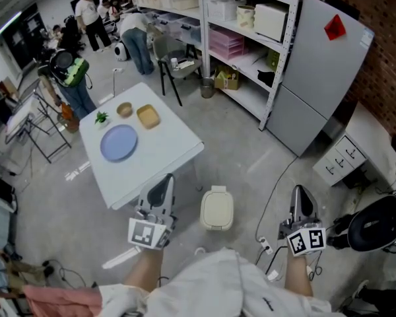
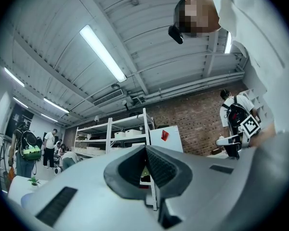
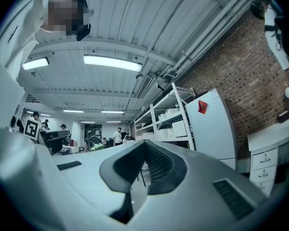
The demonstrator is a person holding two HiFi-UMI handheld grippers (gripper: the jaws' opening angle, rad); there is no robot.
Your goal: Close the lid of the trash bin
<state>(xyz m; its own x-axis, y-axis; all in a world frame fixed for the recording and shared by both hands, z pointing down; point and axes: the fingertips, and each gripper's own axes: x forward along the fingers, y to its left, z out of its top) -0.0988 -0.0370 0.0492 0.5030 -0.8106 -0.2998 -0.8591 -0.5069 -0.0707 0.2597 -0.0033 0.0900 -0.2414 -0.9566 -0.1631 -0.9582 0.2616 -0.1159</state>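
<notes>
A small cream trash bin (image 1: pixel 216 208) stands on the concrete floor just in front of me, its lid lying flat on top. My left gripper (image 1: pixel 164 183) hangs left of the bin, over the corner of the white table, jaws shut and empty. To the bin's right my right gripper (image 1: pixel 299 195) is also shut with nothing in it. Both point slightly upward and sit apart from the bin. In the left gripper view the left gripper (image 2: pixel 145 150) faces shelves and ceiling; the right gripper (image 3: pixel 145 146) likewise in its own view. The bin is in neither gripper view.
A white table (image 1: pixel 165 147) holds a blue plate (image 1: pixel 119 142), a tan tray (image 1: pixel 148 116), a small bowl (image 1: pixel 124 109) and a little plant (image 1: pixel 101 117). Metal shelving (image 1: pixel 251 18) and a grey cabinet (image 1: pixel 320 78) stand beyond. A cable (image 1: pixel 274 197) trails on the floor by the right gripper. People stand at the far left.
</notes>
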